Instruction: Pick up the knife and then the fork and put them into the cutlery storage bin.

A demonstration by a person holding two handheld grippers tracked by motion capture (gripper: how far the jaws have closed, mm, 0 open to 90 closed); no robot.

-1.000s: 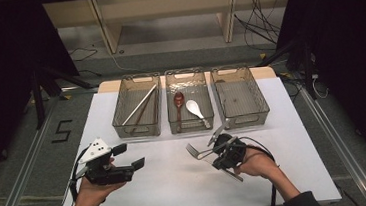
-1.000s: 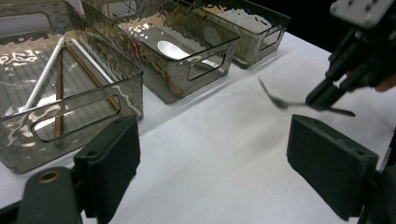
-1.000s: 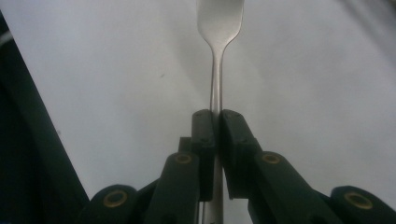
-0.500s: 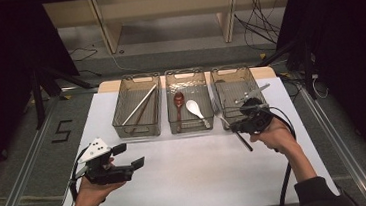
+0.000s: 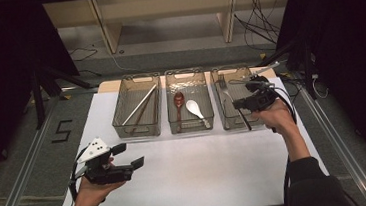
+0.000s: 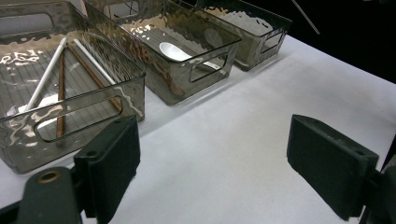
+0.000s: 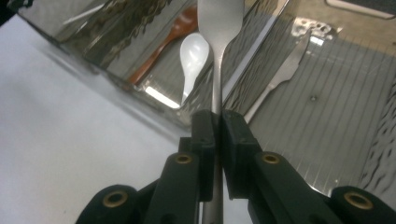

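A white table [image 5: 202, 176] is taking up most of the scene, and its near half is lying bare between the two hands, giving plenty of free room. Along the far edge three clear bins are sitting side by side, close together. The left bin [image 5: 122, 123] is holding two chopsticks, one white and one brown. The middle bin [image 5: 187, 75] is holding two spoons, a brown spoon [image 5: 179, 102] and a white spoon [image 5: 195, 109]. The right bin [image 5: 223, 122] is holding one fork [image 7: 280, 81] lying on its ribbed floor. The left gripper [image 5: 131, 155] is hovering low over the near left of the table, jaws standing wide with nothing between them. The right gripper [image 5: 250, 93] is hanging over the right bin, near the table's right edge, jaws pinched tight on the handle of a second metal fork [image 7: 217, 51], which is sticking out ahead above the wall between the middle and right bins.
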